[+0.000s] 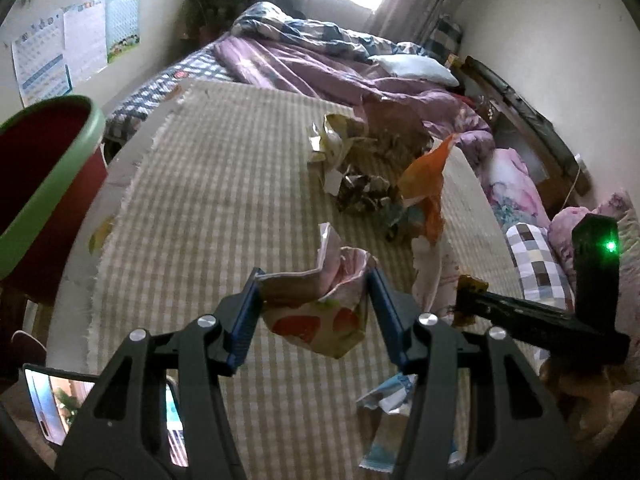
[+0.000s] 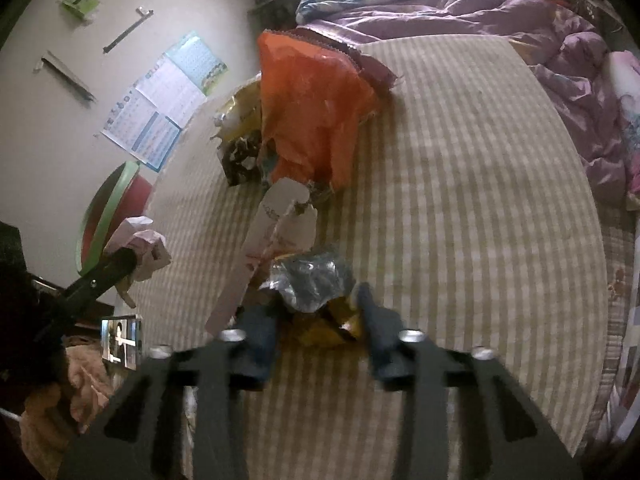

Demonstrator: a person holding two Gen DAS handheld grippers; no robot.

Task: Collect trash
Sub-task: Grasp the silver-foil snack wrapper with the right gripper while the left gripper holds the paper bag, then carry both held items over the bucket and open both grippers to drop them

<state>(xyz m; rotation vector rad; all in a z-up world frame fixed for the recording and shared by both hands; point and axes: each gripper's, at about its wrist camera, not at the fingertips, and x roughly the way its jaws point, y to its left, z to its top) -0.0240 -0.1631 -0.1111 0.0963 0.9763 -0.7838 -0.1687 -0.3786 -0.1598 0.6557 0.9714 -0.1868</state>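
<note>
My left gripper (image 1: pixel 314 280) is shut on a pink and white wrapper with red spots (image 1: pixel 320 308), held above the checked bed mat (image 1: pixel 208 184); it also shows in the right wrist view (image 2: pixel 140 246). My right gripper (image 2: pixel 316 300) is shut on a crumpled silver and yellow wrapper (image 2: pixel 316 284) just over the mat (image 2: pixel 460 200). A pile of trash with an orange bag (image 1: pixel 424 176) lies ahead; the orange bag (image 2: pixel 312 120) fills the right wrist view's centre. A white paper strip (image 2: pixel 272 232) lies beside my right gripper. A blue and white wrapper (image 1: pixel 388 420) lies under my left gripper.
A red bin with a green rim (image 1: pixel 44 184) stands at the left of the bed, also in the right wrist view (image 2: pixel 108 216). Purple bedding (image 1: pixel 320 68) and pillows (image 1: pixel 536 264) lie at the far end and right side. Posters hang on the wall (image 1: pixel 72 40).
</note>
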